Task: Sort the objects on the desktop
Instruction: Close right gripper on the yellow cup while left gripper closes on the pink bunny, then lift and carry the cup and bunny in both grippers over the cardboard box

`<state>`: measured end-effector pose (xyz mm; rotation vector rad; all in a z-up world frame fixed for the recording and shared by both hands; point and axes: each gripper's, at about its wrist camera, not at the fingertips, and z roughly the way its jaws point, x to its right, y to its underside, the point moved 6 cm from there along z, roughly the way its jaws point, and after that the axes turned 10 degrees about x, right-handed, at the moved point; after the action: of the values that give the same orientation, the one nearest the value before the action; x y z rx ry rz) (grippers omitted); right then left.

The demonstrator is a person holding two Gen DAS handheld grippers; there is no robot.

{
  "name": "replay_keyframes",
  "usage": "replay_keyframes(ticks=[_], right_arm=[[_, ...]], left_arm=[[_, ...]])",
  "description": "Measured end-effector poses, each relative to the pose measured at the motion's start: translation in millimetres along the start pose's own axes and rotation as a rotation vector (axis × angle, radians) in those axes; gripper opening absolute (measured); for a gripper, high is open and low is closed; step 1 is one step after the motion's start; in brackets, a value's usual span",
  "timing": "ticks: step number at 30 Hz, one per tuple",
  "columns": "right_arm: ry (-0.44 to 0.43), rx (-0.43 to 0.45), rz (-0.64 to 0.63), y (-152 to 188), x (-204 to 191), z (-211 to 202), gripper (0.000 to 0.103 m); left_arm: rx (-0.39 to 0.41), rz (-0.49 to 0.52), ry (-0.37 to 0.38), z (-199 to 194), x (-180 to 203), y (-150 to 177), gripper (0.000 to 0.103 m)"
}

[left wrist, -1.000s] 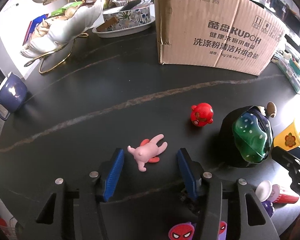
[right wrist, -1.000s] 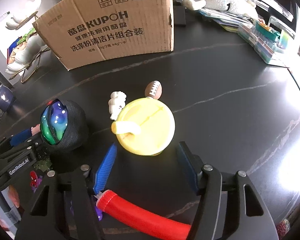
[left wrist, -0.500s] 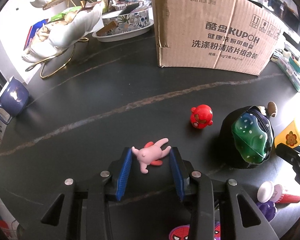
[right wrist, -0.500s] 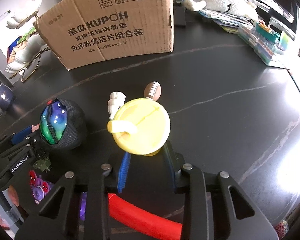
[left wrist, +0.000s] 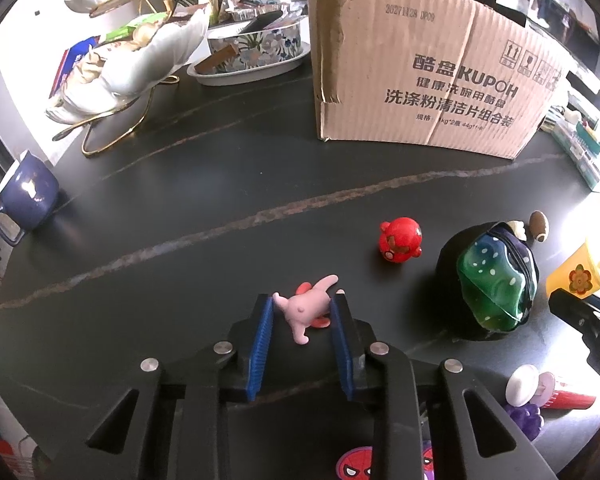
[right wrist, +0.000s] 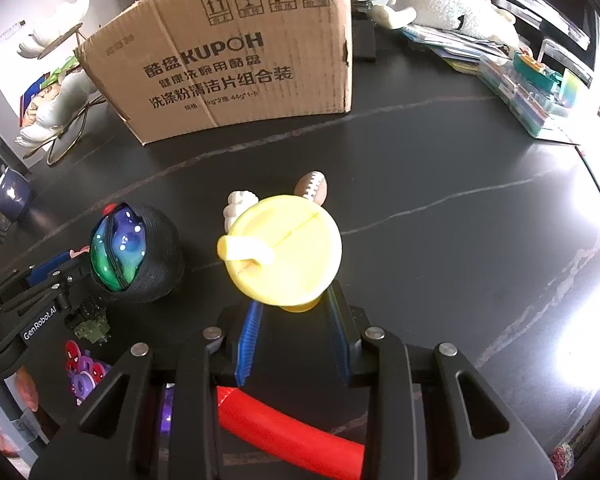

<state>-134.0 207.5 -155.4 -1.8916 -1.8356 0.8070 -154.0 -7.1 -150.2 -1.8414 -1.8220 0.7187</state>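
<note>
So the left gripper (left wrist: 302,308) is angled down at the black table (left wrist: 180,216) with its 2 blue pads (left wrist: 263,340) squeezing in on a little pink bunny toy (left wrist: 304,308), which lies flat on the tabletop. The jaws are closing and both pads look to be touching its sides already. Over on the other side, the right gripper (right wrist: 292,312) has clamped around the narrow base of a yellow toy cup (right wrist: 284,252) with a lid and a bent straw, standing upright on the table; the gap is small and the pads sit against the base. Just behind the cup there's a tiny football (right wrist: 312,187) and a small white figure (right wrist: 240,204). Between the 2 tools sits a dark pouch with a green-blue galaxy print (left wrist: 494,280), and a red round toy (left wrist: 400,240) is near it. The big cardboard box (left wrist: 424,68) stands at the back of the table, well apart from both toys.
</note>
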Motion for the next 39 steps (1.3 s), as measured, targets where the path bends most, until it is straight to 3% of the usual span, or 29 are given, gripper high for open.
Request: replay_keyframes(ticks=[17,39], right_arm=[[-0.015,0.024,0.015,-5,-3,-20,0.029],[-0.047,0.092,-0.007,-4,-17,-81,0.029]], left_arm=[[0.021,-0.020,0.009,-24,-1,-1,0.026],[0.090,-0.008,0.035,-97,7,0,0.026]])
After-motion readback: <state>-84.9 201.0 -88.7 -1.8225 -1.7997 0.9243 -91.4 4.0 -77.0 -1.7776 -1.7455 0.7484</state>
